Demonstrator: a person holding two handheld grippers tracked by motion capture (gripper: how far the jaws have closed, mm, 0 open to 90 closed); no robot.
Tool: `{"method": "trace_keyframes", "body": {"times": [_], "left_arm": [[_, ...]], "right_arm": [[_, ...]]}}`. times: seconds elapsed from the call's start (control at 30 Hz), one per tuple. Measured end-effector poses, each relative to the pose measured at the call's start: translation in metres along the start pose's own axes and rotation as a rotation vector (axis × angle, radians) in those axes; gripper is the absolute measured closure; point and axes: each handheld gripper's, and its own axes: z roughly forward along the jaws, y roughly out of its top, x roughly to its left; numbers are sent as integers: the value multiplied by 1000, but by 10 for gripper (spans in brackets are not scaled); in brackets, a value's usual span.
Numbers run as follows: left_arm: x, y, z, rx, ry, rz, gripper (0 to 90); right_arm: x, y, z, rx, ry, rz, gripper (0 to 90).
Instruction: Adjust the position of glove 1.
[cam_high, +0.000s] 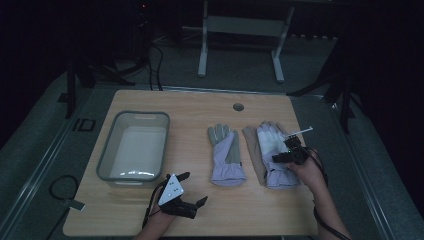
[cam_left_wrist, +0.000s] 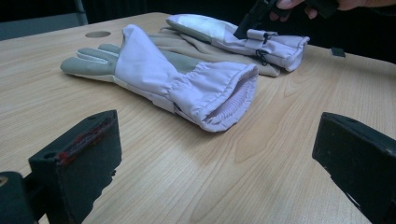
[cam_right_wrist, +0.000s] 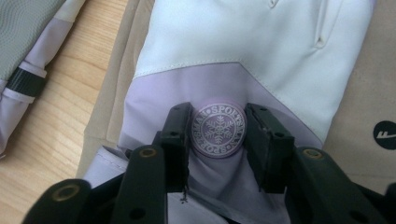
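Pinching the right glove at its snowflake badge, my right tool gripped fabric; the glove lay lengthwise on the table, fingers pointing away, cuff toward me.

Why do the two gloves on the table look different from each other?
The left glove lies alone on the bare wood, showing a grey palm; the right glove shows a white back with a round snowflake badge. The right glove rests on a beige cloth; the left glove does not. The right gripper pinches the right glove around its badge, while the left glove is untouched and the left gripper is open. Both are lilac, with gathered cuffs towards the person.
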Motion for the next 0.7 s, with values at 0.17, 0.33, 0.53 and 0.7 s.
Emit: {"method": "trace_keyframes", "body": {"times": [0.17, 0.33, 0.53, 0.7], "left_arm": [[0, 0, 0, 0, 2, -2, 14], [0, 0, 0, 0, 2, -2, 14], [0, 0, 0, -1, 2, -1, 14], [0, 0, 0, 0, 3, -2, 14]], "right_arm": [[8, -2, -4, -20, -31, -2, 763], [11, -2, -13, -10, -38, -18, 783], [11, -1, -28, -22, -17, -10, 791], [13, 5, -58, -61, -14, -20, 793]]}}
